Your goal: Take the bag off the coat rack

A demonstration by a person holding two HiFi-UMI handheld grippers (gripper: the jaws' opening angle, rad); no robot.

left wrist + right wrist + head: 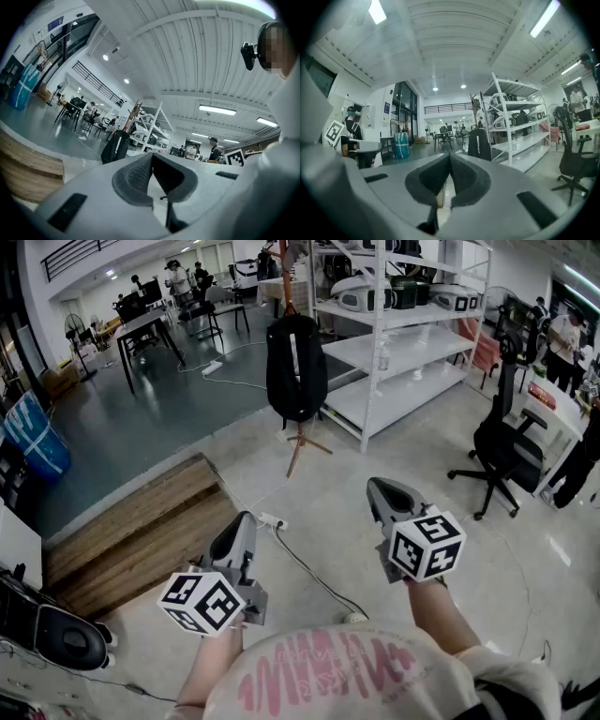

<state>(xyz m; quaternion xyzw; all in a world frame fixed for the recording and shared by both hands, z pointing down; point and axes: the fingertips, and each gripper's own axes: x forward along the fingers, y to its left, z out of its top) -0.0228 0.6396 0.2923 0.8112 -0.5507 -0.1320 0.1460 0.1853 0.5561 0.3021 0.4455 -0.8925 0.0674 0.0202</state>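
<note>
Pointing forward, left gripper (245, 518), right gripper (376, 486); closed

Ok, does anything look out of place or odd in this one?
Nothing damaged or spilled. The bag hangs straight on the rack. Only a loose white cable trails across the floor between the person and the rack, a possible trip risk. Left claw and right claw are shut and empty.

I see the bag (281, 371) hanging upright on the rack (301, 440), just left of the white shelf (398, 345). It is black with a pale strip down its middle. The rack is a thin reddish-brown pole on splayed legs, standing upright, its middle hidden behind the bag.
</note>
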